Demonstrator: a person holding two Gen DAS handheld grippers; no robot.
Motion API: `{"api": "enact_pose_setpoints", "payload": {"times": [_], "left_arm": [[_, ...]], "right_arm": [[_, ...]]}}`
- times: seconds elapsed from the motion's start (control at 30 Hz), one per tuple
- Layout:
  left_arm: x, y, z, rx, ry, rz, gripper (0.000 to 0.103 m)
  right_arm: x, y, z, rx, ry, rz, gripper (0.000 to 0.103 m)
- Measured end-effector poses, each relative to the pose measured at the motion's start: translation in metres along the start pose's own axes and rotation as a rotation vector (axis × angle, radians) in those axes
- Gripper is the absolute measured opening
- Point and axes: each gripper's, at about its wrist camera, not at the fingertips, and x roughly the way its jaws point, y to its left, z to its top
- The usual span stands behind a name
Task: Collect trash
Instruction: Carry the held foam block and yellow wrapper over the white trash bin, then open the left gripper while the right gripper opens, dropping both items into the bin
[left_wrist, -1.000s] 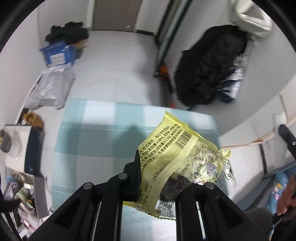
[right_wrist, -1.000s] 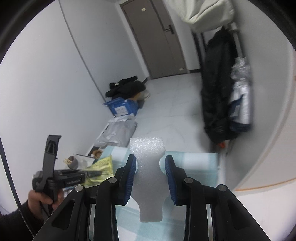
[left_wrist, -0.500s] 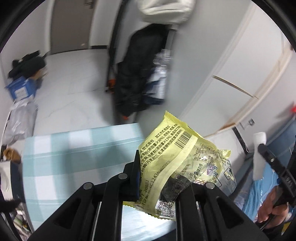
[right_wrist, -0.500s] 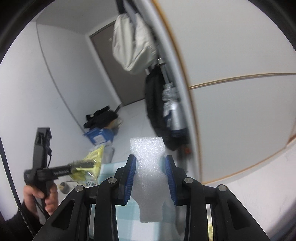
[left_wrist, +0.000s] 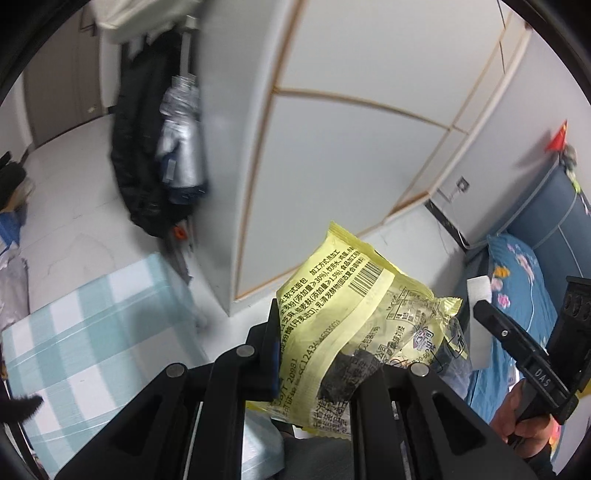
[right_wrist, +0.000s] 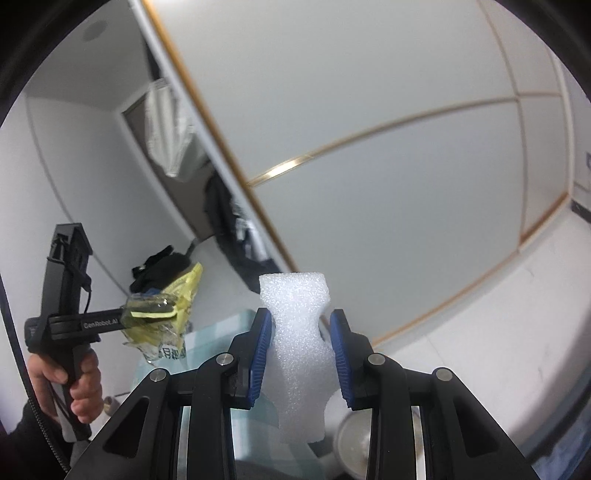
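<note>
A crinkled yellow snack wrapper (left_wrist: 343, 314) with a clear end sticks up between the black fingers of my left gripper (left_wrist: 325, 354), which is shut on it. A white foam block (right_wrist: 295, 339) stands upright in my right gripper (right_wrist: 301, 321), its blue pads (right_wrist: 260, 343) pressing the block's narrow waist. In the right wrist view the left gripper (right_wrist: 147, 319) is at the left, held by a hand, with the wrapper (right_wrist: 173, 295) hanging from it. The right gripper (left_wrist: 484, 306) shows at the right edge of the left wrist view, the foam block (left_wrist: 478, 291) at its tip.
White wardrobe doors (left_wrist: 351, 147) with thin gold trim fill the view ahead. A black coat (left_wrist: 140, 166) hangs to their left. A teal checked tabletop (left_wrist: 92, 332) lies low on the left, a bed with blue floral bedding (left_wrist: 524, 273) at the right. A round white container (right_wrist: 351, 439) sits below.
Both views have swung right, from the floor and the door round to the wardrobe doors, with the bed coming into sight. The wrapper and the foam block stay gripped as before.
</note>
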Motion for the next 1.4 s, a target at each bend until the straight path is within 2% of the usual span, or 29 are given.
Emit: {"api": "enact_pose_setpoints", "payload": {"times": [0.23,0.4,0.47,0.67,0.8,1.1,1.27,1.4], "left_arm": [[0.057,-0.034,-0.001,0.075,0.129,-0.027,0.009],[0.099,-0.054,-0.012,0.159,0.254,-0.02,0.009],[0.118,-0.059,-0.018,0.191,0.309,0.008,0.009],[0.183,-0.053,-0.035,0.222,0.5,0.022,0.009],[0.214,-0.041,-0.042,0.236,0.578,0.033,0.009],[0.288,-0.034,-0.093,0.324,0.805,0.046,0.009],[0.317,-0.027,-0.117,0.363,0.903,0.115,0.01],[0.331,-0.021,-0.13,0.377,0.935,0.139,0.01]], "right_arm": [[-0.001,-0.047,-0.021,0.07,0.004,-0.056,0.031],[0.012,-0.077,-0.042,0.131,0.038,-0.092,0.032],[0.021,-0.088,-0.052,0.146,0.056,-0.106,0.032],[0.058,-0.129,-0.091,0.249,0.161,-0.13,0.032],[0.084,-0.15,-0.116,0.332,0.22,-0.129,0.032],[0.138,-0.173,-0.161,0.473,0.346,-0.097,0.032],[0.165,-0.177,-0.181,0.562,0.399,-0.074,0.032],[0.188,-0.182,-0.199,0.651,0.441,-0.042,0.032]]}}
